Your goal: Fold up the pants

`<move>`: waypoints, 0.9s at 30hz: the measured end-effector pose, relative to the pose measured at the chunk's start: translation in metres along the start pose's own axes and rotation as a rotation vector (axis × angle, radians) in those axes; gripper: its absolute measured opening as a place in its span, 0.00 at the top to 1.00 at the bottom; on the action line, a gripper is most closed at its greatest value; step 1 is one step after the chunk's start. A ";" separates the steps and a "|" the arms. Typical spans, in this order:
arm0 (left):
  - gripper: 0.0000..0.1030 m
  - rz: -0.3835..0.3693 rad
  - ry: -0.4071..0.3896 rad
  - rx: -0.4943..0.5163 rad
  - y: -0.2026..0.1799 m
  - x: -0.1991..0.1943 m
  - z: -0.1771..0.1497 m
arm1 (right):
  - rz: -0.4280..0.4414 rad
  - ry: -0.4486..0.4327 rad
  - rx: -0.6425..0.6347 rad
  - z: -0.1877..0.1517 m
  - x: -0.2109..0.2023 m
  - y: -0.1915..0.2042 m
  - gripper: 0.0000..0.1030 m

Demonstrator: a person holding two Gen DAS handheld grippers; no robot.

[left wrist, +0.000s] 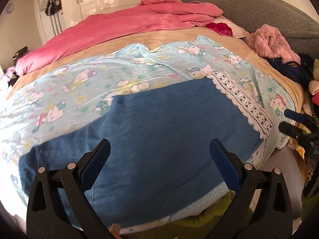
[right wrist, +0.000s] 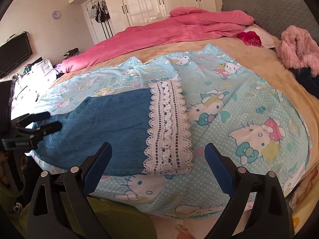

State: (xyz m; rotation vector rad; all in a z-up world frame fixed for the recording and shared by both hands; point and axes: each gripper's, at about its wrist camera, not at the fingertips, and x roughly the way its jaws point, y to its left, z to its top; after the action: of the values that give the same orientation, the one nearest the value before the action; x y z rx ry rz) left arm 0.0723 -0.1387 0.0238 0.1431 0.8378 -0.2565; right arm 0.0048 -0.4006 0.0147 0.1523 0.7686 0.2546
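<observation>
Blue denim pants (left wrist: 151, 131) with a white lace cuff (left wrist: 241, 103) lie flat on a light blue cartoon-cat sheet (left wrist: 83, 87) near the bed's front edge. My left gripper (left wrist: 159, 147) is open and empty, just above the pants' near part. In the right wrist view the pants (right wrist: 103, 125) and the lace cuff (right wrist: 169, 127) lie ahead. My right gripper (right wrist: 158, 151) is open and empty, over the cuff's near end. The left gripper also shows in the right wrist view (right wrist: 53, 121), and the right gripper in the left wrist view (left wrist: 287, 120).
A pink duvet (left wrist: 123, 27) lies across the far side of the bed. A fluffy pink garment (left wrist: 271, 43) and dark clothes (left wrist: 293, 69) sit at the right by the grey headboard (left wrist: 259, 6). A TV (right wrist: 14, 53) and a cluttered desk (right wrist: 30, 73) stand at the left.
</observation>
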 end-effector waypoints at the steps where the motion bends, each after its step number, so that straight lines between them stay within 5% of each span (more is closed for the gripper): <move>1: 0.09 -0.008 0.005 0.007 -0.003 0.005 0.005 | 0.000 0.001 0.006 -0.001 0.001 -0.002 0.09; 25: 0.10 -0.164 0.143 0.203 -0.054 0.138 0.110 | 0.071 0.058 0.131 0.001 0.053 -0.017 0.09; 27: 0.15 -0.183 0.146 0.208 -0.056 0.147 0.114 | 0.078 0.065 0.145 -0.001 0.056 -0.021 0.09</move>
State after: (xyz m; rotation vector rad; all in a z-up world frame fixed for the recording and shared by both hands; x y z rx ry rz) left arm 0.2326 -0.2429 -0.0125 0.2827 0.9694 -0.5107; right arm 0.0466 -0.4044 -0.0281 0.3124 0.8465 0.2792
